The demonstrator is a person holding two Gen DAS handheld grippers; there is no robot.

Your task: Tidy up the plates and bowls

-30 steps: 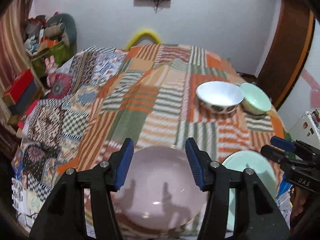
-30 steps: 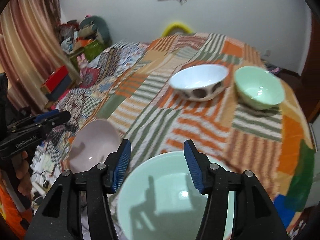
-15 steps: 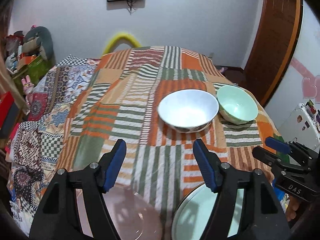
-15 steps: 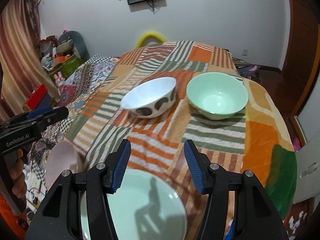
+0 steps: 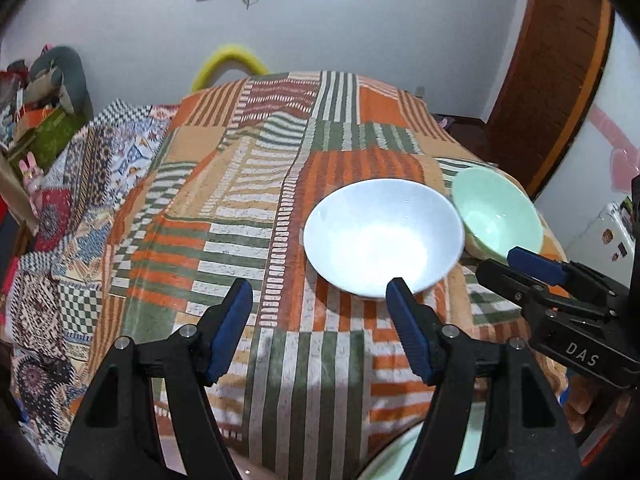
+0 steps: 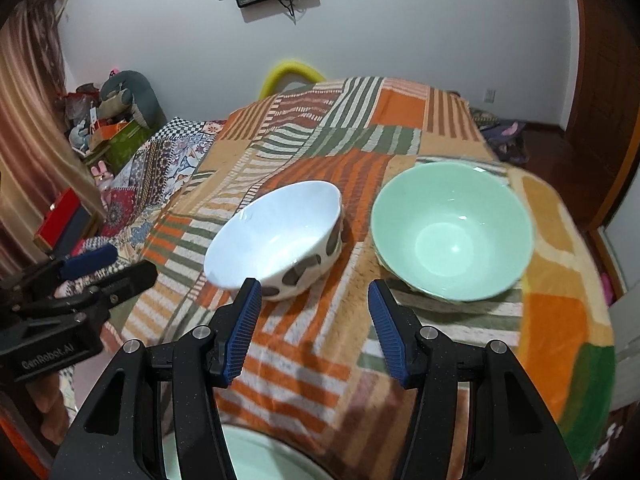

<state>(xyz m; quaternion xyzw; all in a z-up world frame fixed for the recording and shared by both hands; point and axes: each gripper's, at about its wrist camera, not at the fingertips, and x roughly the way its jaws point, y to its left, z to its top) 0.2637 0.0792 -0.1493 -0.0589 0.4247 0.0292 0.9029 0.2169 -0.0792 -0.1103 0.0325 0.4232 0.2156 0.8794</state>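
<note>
The left gripper (image 5: 318,304) hangs with fingers apart and nothing between them, over the striped blanket (image 5: 248,216) on the bed. Just ahead of its right finger stands the white bowl (image 5: 382,236), upright, spotted outside; beside it to the right, rims nearly touching, stands the green bowl (image 5: 500,216). The right gripper (image 6: 314,308) also has its fingers apart and empty, pointing at the gap between the two bowls. A green plate (image 6: 256,458) lies below its fingers at the near edge.

Both bowls look glazed: stiff, smooth, likely slippery and breakable, moderately heavy. The soft blanket may let them rock. The best hold is probably across the rim wall, one finger inside and one outside.
</note>
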